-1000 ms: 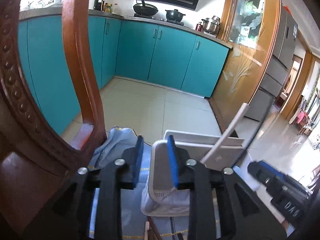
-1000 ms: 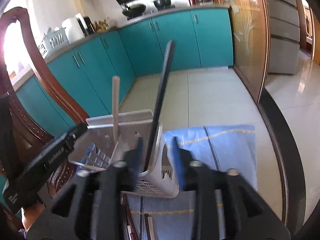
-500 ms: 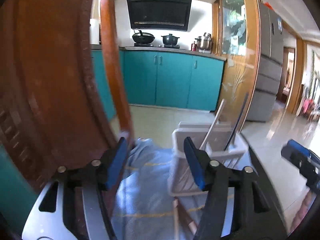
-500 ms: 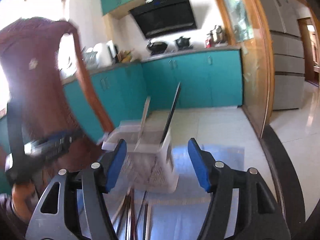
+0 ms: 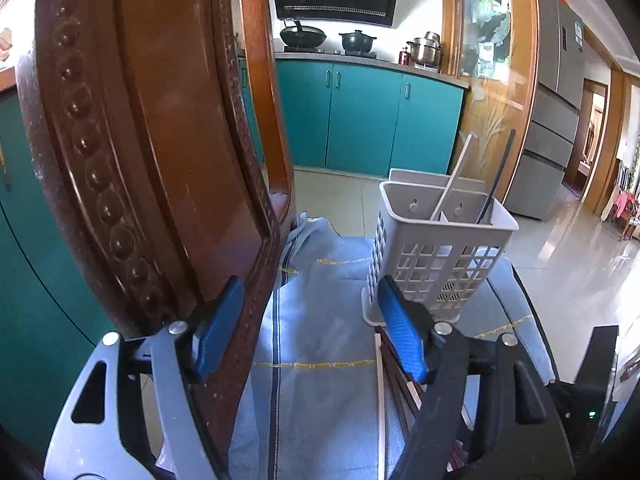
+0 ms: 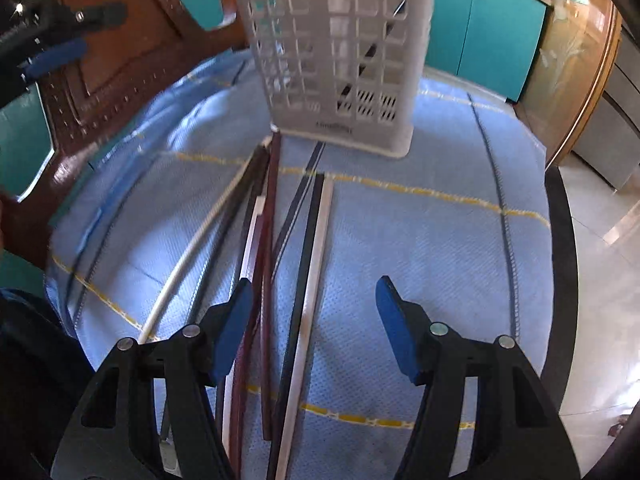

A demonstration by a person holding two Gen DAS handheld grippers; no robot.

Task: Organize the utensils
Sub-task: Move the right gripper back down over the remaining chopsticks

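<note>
A white perforated utensil basket [image 5: 434,248] stands upright on a blue cloth [image 5: 320,344]; it also shows in the right wrist view [image 6: 340,56]. A white chopstick [image 5: 452,180] and a black chopstick [image 5: 496,178] lean inside it. Several loose chopsticks [image 6: 280,264], white, black and dark red, lie side by side on the cloth in front of the basket. My left gripper [image 5: 310,330] is open and empty, just short of the basket. My right gripper [image 6: 314,326] is open and empty, low over the near ends of the loose chopsticks.
A carved wooden chair back [image 5: 160,152] stands close on the left, against my left gripper's left finger. The round table's dark edge [image 6: 560,280] curves on the right. Teal kitchen cabinets [image 5: 360,120] and tiled floor lie beyond.
Both grippers opened and drew back from the basket. The black chopstick now stands in the basket, released. The right gripper tilted down over the loose chopsticks.
</note>
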